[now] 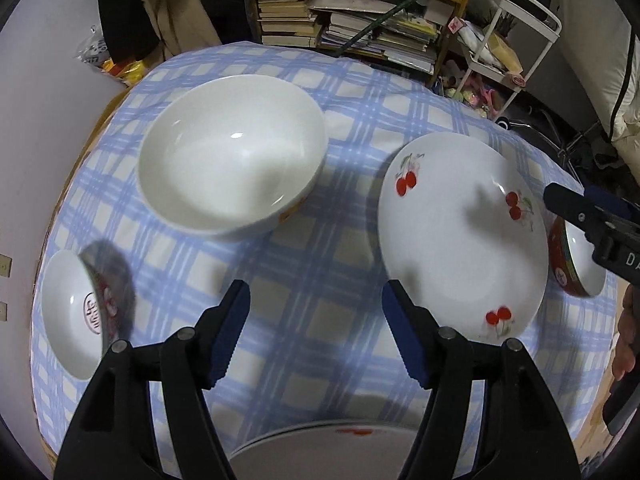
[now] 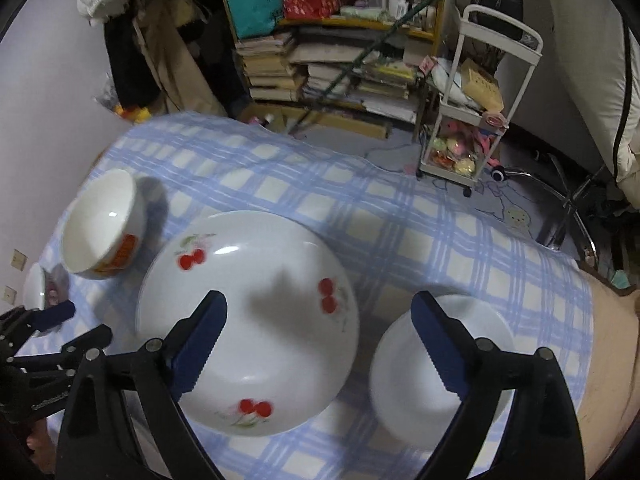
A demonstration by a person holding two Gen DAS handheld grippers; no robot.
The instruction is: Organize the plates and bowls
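Observation:
A large white bowl [image 1: 232, 156] stands at the back left of the blue checked table; in the right wrist view it [image 2: 102, 228] shows an orange mark on its side. A cherry-patterned plate [image 1: 460, 236] [image 2: 248, 320] lies at centre right. A small bowl with a red outside [image 1: 578, 258] sits right of the plate; it shows white inside in the right wrist view [image 2: 432, 364]. Another small bowl [image 1: 76, 312] [image 2: 38, 292] sits at the left edge. My left gripper [image 1: 316, 332] is open above bare cloth. My right gripper [image 2: 320, 344] is open above the plate and small bowl.
Another plate's rim [image 1: 320, 448] shows at the near table edge under my left gripper. Behind the table stand a cluttered bookshelf [image 2: 332, 56] and a white trolley [image 2: 476, 112]. The table's right edge [image 2: 608, 340] drops off close to the small bowl.

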